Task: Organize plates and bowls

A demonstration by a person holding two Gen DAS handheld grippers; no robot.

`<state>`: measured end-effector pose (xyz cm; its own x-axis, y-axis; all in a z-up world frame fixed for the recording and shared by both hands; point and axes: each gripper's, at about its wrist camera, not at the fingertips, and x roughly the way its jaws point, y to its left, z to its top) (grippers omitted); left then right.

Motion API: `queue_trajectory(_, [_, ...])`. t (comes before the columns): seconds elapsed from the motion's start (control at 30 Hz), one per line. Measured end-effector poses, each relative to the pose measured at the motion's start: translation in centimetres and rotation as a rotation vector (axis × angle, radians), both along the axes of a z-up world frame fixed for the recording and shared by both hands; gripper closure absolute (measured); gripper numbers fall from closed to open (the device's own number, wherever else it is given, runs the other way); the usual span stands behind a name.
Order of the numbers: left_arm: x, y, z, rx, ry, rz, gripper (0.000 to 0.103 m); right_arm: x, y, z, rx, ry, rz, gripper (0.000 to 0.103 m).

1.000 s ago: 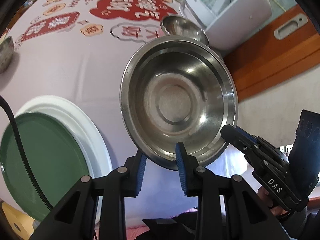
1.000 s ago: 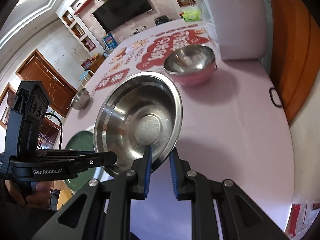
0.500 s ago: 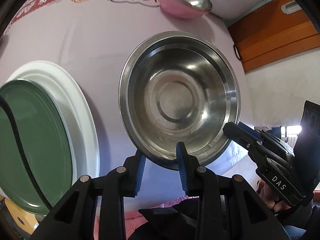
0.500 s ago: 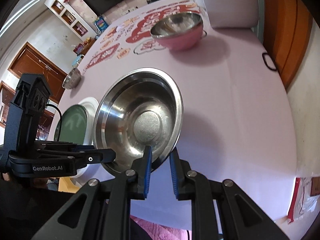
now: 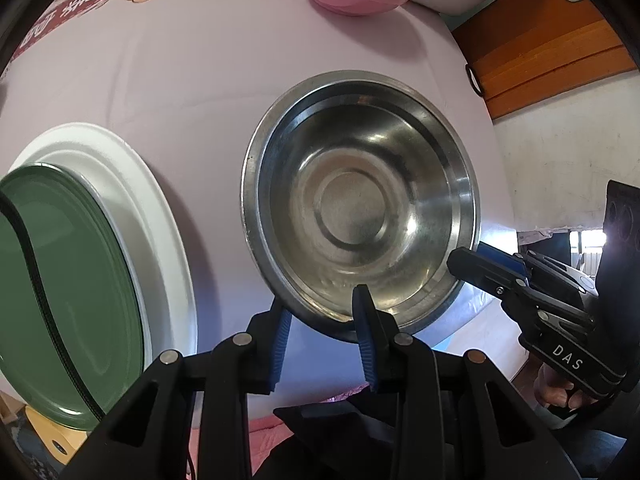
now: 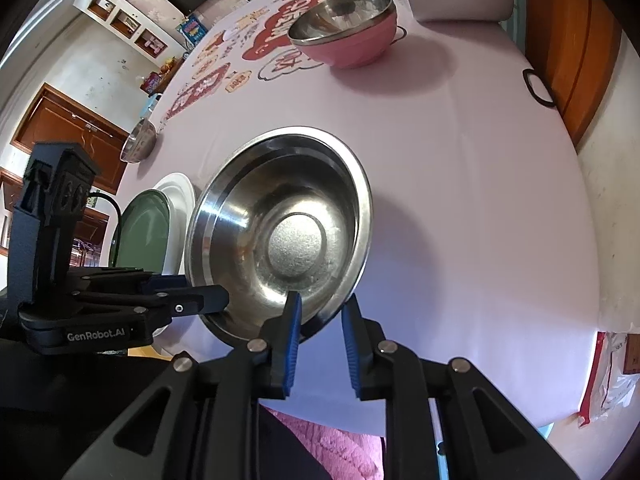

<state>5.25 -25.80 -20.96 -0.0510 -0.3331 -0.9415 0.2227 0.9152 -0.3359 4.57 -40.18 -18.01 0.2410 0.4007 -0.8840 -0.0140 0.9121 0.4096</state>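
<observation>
Blue-padded fingers of the left gripper are straddling the near rim of the steel bowl, one pad inside the wall and one outside — clamped on it, as far as the left wrist view shows. The right gripper is biting the same bowl further round the rim, and its jaws are opening at this moment, the rim still sitting between the pads. Each tool is showing up in the other's view, coming at the bowl from the side. The bowl itself is sitting on the pale pink tablecloth, close to the table's near edge. Just beside it, to the left, a green plate is lying on a white plate. Farther back, a pink bowl with a steel lining is standing on the printed red lettering, well apart — and a small steel bowl is resting near the far left edge.
</observation>
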Motion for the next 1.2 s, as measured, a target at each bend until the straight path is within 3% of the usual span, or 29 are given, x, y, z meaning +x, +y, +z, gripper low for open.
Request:
queue_trajectory(0.3, [0.6, -0.8, 0.6, 0.047, -0.02, -0.033, 0.071, 0.6, -0.1, 0.3, -0.049, 0.024, -0.003, 0.081])
queue_trajectory(0.47, [0.7, -0.7, 1.3, 0.067, -0.037, -0.057, 0.062, 0.8, -0.5, 0.8, -0.087, 0.032, -0.009, 0.081])
queue_trajectory(0.53, [0.7, -0.8, 1.4, 0.074, -0.037, -0.066, 0.06, 0.8, -0.7, 1.3, -0.095, 0.022, -0.017, 0.078])
queue_trajectory(0.63, [0.7, -0.8, 1.9, 0.085, -0.044, -0.084, 0.058, 0.8, -1.0, 2.2, -0.106, 0.006, -0.025, 0.064])
queue_trajectory(0.83, [1.3, -0.4, 3.6, 0.101, -0.081, -0.115, 0.052, 0.9, -1.6, 3.9, -0.13, -0.041, -0.045, 0.061])
queue_trajectory(0.93, [1.8, -0.5, 4.7, 0.106, -0.111, -0.128, 0.046, 1.1, -2.0, 4.8, -0.145, -0.072, -0.068, 0.054])
queue_trajectory(1.2, [3.7, -0.7, 8.5, 0.1, -0.22, -0.151, 0.038, 2.3, -3.3, 7.5, -0.194, -0.167, -0.119, 0.046])
